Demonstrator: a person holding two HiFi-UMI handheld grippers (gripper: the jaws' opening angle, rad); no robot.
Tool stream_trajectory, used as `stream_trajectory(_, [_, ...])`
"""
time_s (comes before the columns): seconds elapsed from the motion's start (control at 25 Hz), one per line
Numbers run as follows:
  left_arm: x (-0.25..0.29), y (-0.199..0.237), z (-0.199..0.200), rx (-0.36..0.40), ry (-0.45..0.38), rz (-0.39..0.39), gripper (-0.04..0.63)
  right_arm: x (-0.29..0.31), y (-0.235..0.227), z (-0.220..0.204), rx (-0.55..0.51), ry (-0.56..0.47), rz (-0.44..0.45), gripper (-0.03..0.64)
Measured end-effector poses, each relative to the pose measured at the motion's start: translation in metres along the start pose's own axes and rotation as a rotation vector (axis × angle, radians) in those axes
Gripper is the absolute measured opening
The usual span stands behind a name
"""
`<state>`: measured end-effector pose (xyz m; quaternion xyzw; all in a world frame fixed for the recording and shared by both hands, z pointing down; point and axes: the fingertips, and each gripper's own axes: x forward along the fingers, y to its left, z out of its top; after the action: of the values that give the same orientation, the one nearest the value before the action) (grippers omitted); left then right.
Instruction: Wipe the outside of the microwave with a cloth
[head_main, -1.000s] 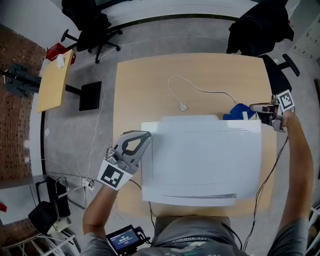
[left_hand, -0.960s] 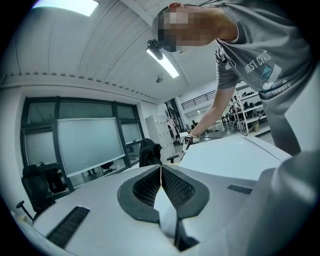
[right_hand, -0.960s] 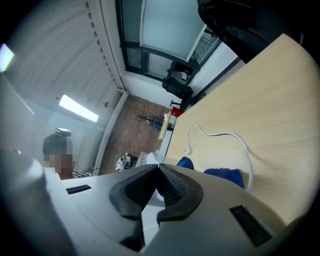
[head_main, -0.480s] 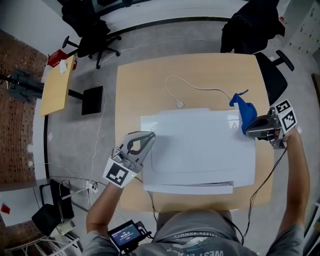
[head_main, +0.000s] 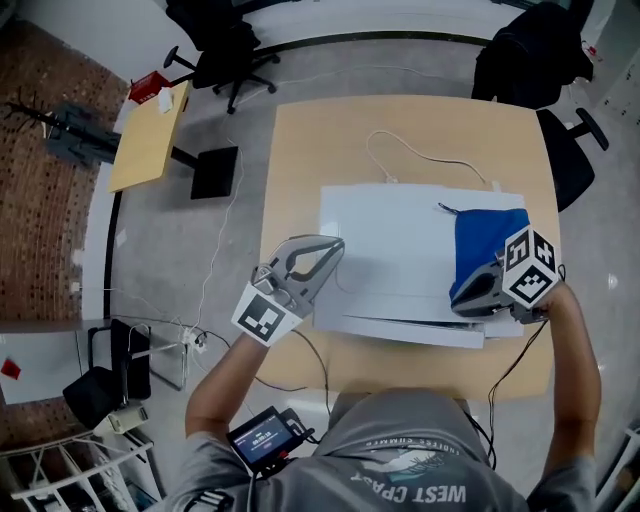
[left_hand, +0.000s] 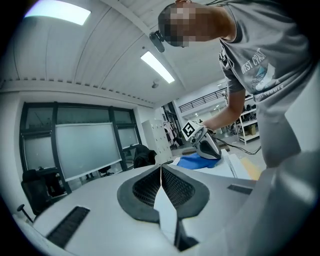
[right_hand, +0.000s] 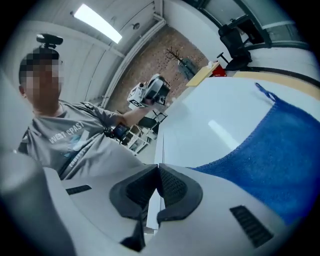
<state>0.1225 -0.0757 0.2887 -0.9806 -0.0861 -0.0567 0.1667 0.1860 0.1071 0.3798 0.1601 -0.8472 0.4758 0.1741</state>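
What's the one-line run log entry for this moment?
left gripper: shut, empty, by left edge of microwave | right gripper: shut, at near edge of blue cloth | blue cloth: lying on microwave top

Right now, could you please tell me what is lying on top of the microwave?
A blue cloth covers the right part of the microwave top, with the right tool at its near edge. The surface beneath the cloth is hidden.

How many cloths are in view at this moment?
1: a blue cloth lies spread on the right part of the microwave top, at the tips of the right gripper. Another could lie hidden behind the microwave.
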Motion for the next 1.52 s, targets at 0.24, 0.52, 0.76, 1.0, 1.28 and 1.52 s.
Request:
stream_trajectory(0.24, [-0.043, -0.022, -0.006, -0.046, -0.003, 0.045, 0.023, 0.061, 0.002, 0.019, -0.026, -0.015, -0.114, 0.026])
stream_trajectory(0.52, [-0.075, -0.031, -0.005, -0.132, -0.018, 0.112, 0.023, 0.066, -0.005, 0.039, -0.087, -0.204, -0.339, 0.028])
stream_trajectory(0.76, [-0.102, -0.036, -0.003, -0.152, -0.028, 0.147, 0.023, 0.021, 0.025, 0.067, -0.269, -0.661, -0.647, 0.029])
stream_trajectory(1.0, [-0.110, -0.045, 0.008, -0.139, -0.031, 0.135, 0.023, -0.019, 0.058, 0.050, -0.393, -0.792, -1.019, 0.028])
stream_trajectory(1.28, [-0.112, -0.064, 0.016, -0.119, -0.030, 0.110, 0.023, -0.023, 0.075, 0.027, -0.394, -0.809, -1.127, 0.026])
stream_trajectory(1.52, [-0.113, -0.073, 0.024, -0.100, -0.040, 0.099, 0.023, -0.023, 0.086, 0.022, -0.411, -0.806, -1.154, 0.026])
